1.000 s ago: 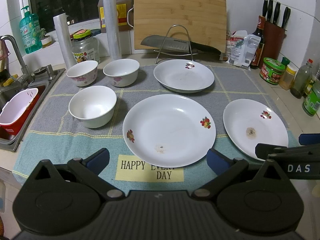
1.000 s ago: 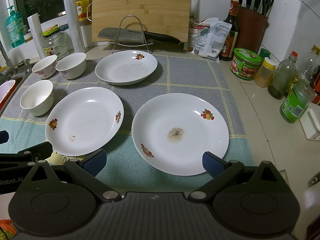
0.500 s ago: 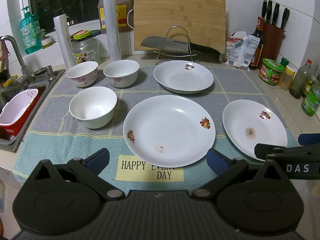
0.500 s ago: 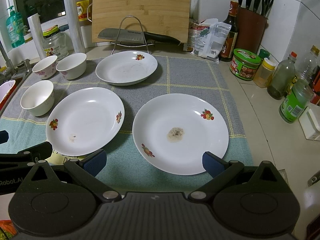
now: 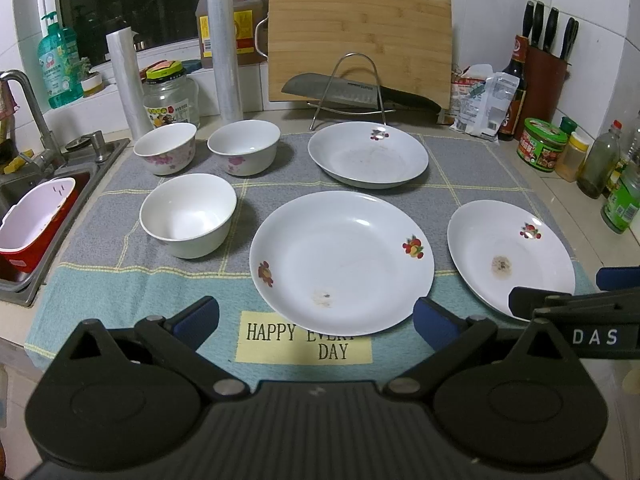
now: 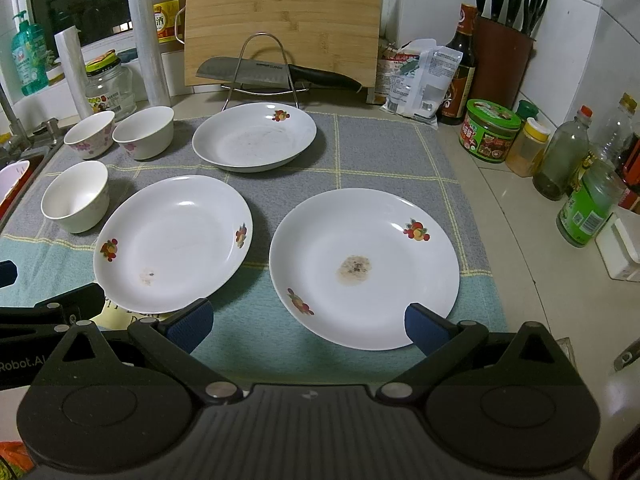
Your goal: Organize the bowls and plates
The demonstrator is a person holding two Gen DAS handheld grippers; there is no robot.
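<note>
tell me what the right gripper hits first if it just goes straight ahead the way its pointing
Most likely the near rim of the stained plate, which lies directly ahead between the open fingers of the right gripper. Height above the mat is unclear, so it might pass over the rim.

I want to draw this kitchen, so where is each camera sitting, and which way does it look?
Left wrist view: sits on the open left gripper, low at the cloth's front edge, facing the middle white flowered plate; the right gripper's black side shows at the right edge.
Right wrist view: sits on the open right gripper, facing the stained white plate.
Both show the three plates, three white bowls and upright bamboo cutting board.
</note>
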